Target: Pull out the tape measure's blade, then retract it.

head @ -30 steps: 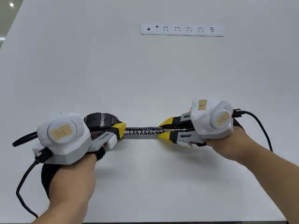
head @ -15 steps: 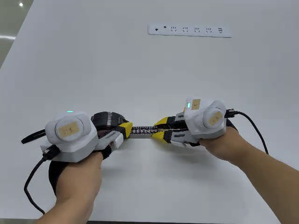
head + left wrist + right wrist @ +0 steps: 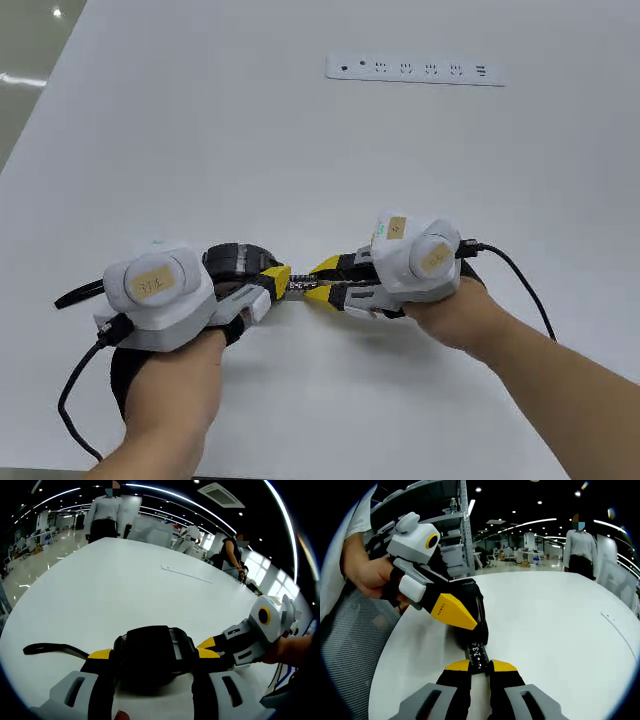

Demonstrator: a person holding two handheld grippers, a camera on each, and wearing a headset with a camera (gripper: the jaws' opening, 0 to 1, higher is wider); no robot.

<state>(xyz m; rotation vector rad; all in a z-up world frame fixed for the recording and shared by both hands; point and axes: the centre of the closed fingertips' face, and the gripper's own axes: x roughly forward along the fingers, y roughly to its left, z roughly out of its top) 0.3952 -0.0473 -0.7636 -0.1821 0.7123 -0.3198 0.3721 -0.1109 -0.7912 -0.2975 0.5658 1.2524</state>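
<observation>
White matte table (image 3: 300,150). L gripper (image 3: 267,288) is clamped on the round black case (image 3: 150,655). R gripper (image 3: 321,281), yellow-tipped, is pinched tight on the short numbered blade (image 3: 477,654).

On the blade (image 3: 479,653) pinched in your right gripper (image 3: 480,666) you read 2 and 3; the tan stickers (image 3: 152,285) are illegible.

Black tape measure (image 3: 233,262) — blade (image 3: 479,654) barely out.

Overhead look-down; opposed close-ups of tape measure (image 3: 152,655)
</observation>
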